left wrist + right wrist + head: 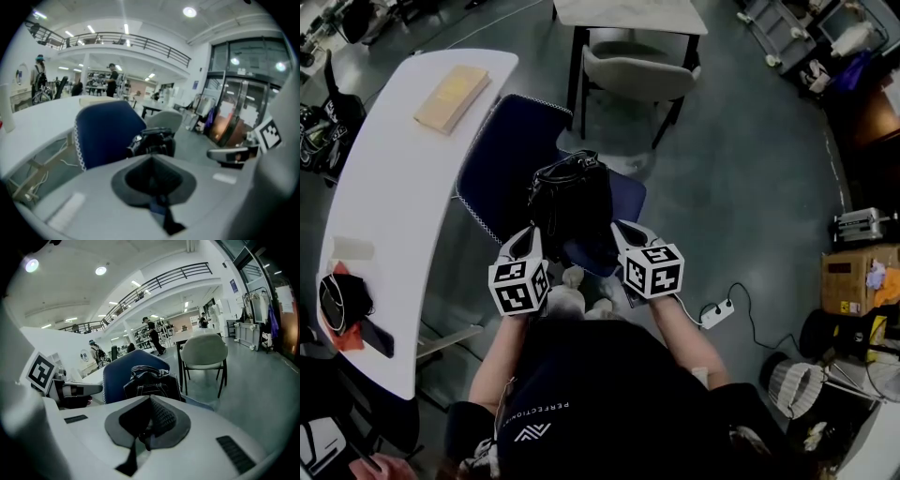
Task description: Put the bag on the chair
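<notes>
Standing right up against the front of the blue chair (502,155), the person holds both grippers low at the near edge of the seat. The black bag (572,202) sits upright on that seat, its handles flopped over the top, its back close to the backrest with the white stitched rim. The left gripper (528,240) is at the bag's lower left corner and the right gripper (622,232) at its lower right. Each has its jaws pressed together with nothing between them, and from each gripper's own view the bag stands a little way beyond the tips.

On the person's left, the chair's back stands just beside the curved edge of the long white table (403,216), so there is little room that way. On the right, the grey floor (750,187) lies open and wide. Straight ahead, past the bag, a pale grey chair (637,75) is tucked under a second table (628,14), with a strip of bare floor between it and the blue chair.

A flat tan box (452,97) lies at the far end of the white table, and a dark bundle with something red under it (342,302) lies at the near end. A white power strip (717,312) trails its cord across the floor just beside the person's right arm. Cardboard boxes (853,279) and clutter line the right wall, well apart from the chair.
</notes>
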{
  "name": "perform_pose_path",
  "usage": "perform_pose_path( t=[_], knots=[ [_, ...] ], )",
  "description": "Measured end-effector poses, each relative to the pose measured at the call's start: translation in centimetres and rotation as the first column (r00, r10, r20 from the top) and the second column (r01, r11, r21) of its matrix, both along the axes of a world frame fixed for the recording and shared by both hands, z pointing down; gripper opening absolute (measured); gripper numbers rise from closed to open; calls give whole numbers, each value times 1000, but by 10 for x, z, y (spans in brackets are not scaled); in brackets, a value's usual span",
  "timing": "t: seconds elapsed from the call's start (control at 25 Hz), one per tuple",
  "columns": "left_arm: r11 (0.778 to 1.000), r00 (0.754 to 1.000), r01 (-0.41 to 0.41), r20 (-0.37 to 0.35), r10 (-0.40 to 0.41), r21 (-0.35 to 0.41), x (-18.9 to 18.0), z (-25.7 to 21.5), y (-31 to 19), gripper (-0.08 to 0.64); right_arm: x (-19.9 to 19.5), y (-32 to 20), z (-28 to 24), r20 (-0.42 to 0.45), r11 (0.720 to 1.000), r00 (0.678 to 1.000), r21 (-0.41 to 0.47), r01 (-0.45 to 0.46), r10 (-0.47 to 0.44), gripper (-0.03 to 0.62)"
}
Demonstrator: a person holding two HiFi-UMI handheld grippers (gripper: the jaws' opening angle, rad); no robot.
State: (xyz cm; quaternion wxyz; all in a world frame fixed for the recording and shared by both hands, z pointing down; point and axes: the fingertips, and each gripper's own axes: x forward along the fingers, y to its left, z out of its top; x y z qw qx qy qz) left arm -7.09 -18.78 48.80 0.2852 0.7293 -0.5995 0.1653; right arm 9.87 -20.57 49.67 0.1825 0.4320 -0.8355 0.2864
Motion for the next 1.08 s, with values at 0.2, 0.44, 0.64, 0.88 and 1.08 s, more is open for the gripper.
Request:
perform_pose_path(
  t=[0.2, 0.44, 0.64, 0.88, 1.08],
  knots=[
    [1000, 1000, -5, 8, 5, -13, 1, 2, 7, 9, -7, 7, 1, -3, 1000, 1000, -3, 20, -20, -2],
    [1000, 1000, -4, 14, 4, -21, -3, 4, 11, 9, -7, 5, 1, 15, 1000, 1000, -8, 4, -4, -2],
    [1000, 1000, -8, 17, 8, -29, -3, 6, 16, 9, -5, 5, 1, 21, 1000, 1000, -15, -9, 10, -2],
    [999, 1000, -7, 22, 8, -38, -4, 9, 21, 9, -3, 4, 0, 28, 1000, 999, -14, -17, 18, -2],
    [999, 1000, 1, 17, 0, -45, -4, 12, 24, 9, -3, 3, 1, 27, 1000, 1000, -16, -6, 7, -2]
  ],
)
